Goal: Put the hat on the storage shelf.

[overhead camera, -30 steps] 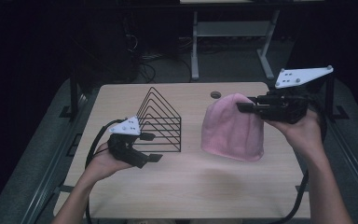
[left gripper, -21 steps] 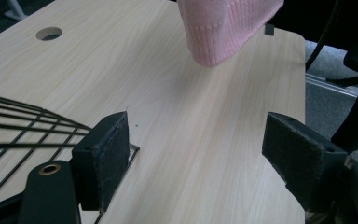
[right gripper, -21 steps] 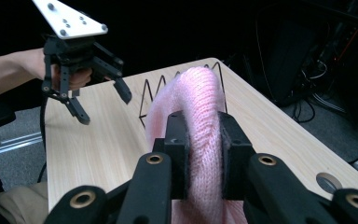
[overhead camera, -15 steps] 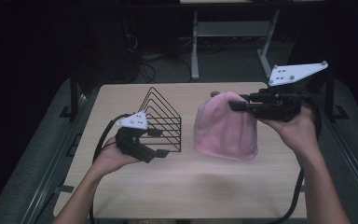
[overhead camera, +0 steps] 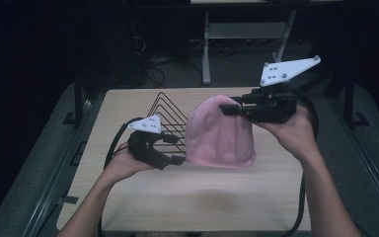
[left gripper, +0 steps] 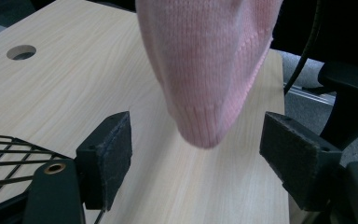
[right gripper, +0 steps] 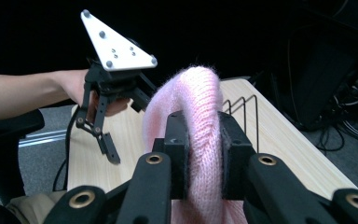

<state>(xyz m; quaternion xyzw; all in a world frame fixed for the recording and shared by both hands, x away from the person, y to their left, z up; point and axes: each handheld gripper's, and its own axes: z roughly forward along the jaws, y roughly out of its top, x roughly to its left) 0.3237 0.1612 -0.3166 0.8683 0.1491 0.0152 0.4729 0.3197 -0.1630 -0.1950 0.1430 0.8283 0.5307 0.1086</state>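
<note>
A pink knit hat (overhead camera: 220,132) hangs above a wooden table (overhead camera: 202,197), pinched at its crown by the right gripper (overhead camera: 229,107), whose jaws are clamped tight on a fold of the wool (the right gripper view shows the knit squeezed between the two pads (right gripper: 178,140)). The hat's ribbed hem (left gripper: 205,123) droops toward the tabletop, just beside a black wire rack (overhead camera: 170,116) that stands at the table's left half. The left gripper (overhead camera: 176,149), held low in the person's left hand (overhead camera: 123,165), points at the hem with its jaws spread wide; in the left gripper view the hem dangles between the pads, touching neither. A round hole (left gripper: 21,52) marks the table's far end.
</note>
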